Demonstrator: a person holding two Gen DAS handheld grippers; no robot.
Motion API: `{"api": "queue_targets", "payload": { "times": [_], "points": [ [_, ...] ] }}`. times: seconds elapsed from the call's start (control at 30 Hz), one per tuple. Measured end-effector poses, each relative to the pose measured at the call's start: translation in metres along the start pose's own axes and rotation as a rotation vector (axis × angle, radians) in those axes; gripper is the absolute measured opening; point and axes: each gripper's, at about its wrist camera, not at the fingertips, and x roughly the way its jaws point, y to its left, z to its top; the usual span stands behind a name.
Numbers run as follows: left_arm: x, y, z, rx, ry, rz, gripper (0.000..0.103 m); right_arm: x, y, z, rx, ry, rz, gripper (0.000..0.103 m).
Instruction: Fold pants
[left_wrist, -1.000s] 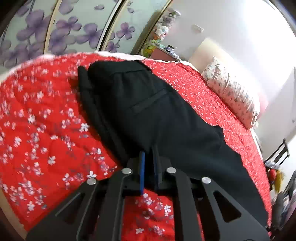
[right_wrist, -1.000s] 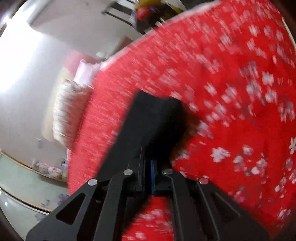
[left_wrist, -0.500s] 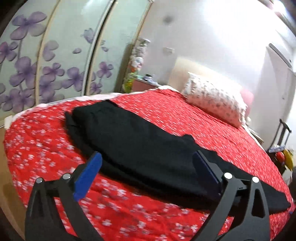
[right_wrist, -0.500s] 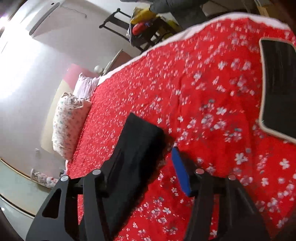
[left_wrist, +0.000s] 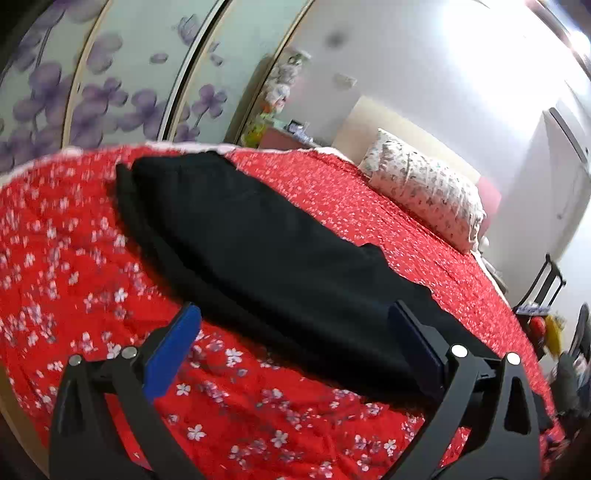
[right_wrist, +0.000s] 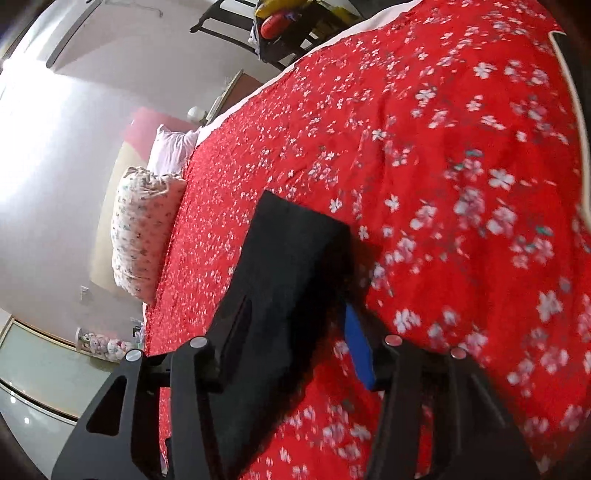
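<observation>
Black pants lie lengthwise on the red flowered bedspread, one leg folded over the other, waist at the far left. My left gripper is open and empty, held just above the near edge of the pants' middle. In the right wrist view the leg ends lie flat on the bedspread. My right gripper is open and empty over the leg ends, its left finger hard to make out against the black cloth.
A flowered pillow and a pink one lie at the head of the bed. Sliding wardrobe doors with purple flowers stand behind the bed. A dark chair with clutter stands beside the bed. A dark flat object lies at the bedspread's right edge.
Both grippers were shut on the pants one second ago; both have opened, let go and drawn back. The pants now lie flat.
</observation>
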Motion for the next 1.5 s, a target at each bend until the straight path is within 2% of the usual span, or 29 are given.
{"api": "queue_targets", "payload": {
  "times": [0.1,0.17,0.2,0.23,0.4,0.5,0.53,0.63,0.73,0.77,0.9,1.0,1.07,1.2,1.33,1.43,1.5],
  "points": [
    [0.003,0.010,0.000,-0.044,0.020,-0.018,0.101,0.007,0.001,0.003,0.003,-0.022,0.012,0.047],
    [0.005,0.015,-0.001,-0.066,0.027,-0.025,0.101,0.008,-0.004,0.003,0.012,-0.037,0.010,0.021],
    [0.006,0.015,-0.001,-0.072,0.030,-0.028,0.101,0.009,-0.009,0.003,0.029,-0.036,0.020,0.019],
    [0.007,0.016,-0.001,-0.077,0.034,-0.032,0.101,0.010,-0.011,0.003,0.041,-0.032,0.013,0.012],
    [0.007,0.019,-0.001,-0.090,0.038,-0.046,0.101,0.008,-0.010,0.002,0.019,-0.031,-0.022,0.011],
    [0.008,0.020,0.000,-0.094,0.040,-0.054,0.101,-0.001,0.006,-0.002,-0.036,-0.079,0.043,0.010],
    [0.007,0.020,0.000,-0.096,0.039,-0.057,0.101,-0.008,0.020,-0.006,-0.091,-0.104,0.077,0.009],
    [0.007,0.021,0.001,-0.092,0.035,-0.071,0.101,-0.024,0.066,-0.027,-0.291,-0.150,0.102,0.009],
    [0.006,0.017,0.003,-0.076,0.029,-0.084,0.101,-0.030,0.122,-0.063,-0.501,-0.144,0.130,0.009],
    [0.006,0.015,0.006,-0.070,0.023,-0.086,0.101,-0.030,0.134,-0.072,-0.536,-0.135,0.145,0.009],
    [0.004,-0.007,0.031,-0.045,-0.004,-0.100,0.101,-0.023,0.186,-0.123,-0.652,-0.048,0.238,0.009],
    [0.008,-0.026,0.047,0.041,-0.014,-0.076,0.101,-0.009,0.208,-0.158,-0.697,0.044,0.273,0.009],
    [0.019,-0.032,0.052,0.066,0.018,-0.067,0.101,0.006,0.224,-0.182,-0.723,0.108,0.281,0.009],
    [0.048,-0.036,0.056,0.067,0.142,-0.070,0.101,0.029,0.246,-0.230,-0.760,0.224,0.306,0.009],
    [0.064,-0.041,0.051,0.146,0.175,-0.010,0.101,0.043,0.277,-0.290,-0.813,0.316,0.329,0.009],
    [0.074,-0.033,0.046,0.138,0.220,0.006,0.101,0.051,0.299,-0.330,-0.810,0.377,0.399,0.009],
    [0.075,-0.031,0.042,0.142,0.221,0.007,0.101,0.057,0.308,-0.354,-0.822,0.405,0.424,0.009]
  ]
}}
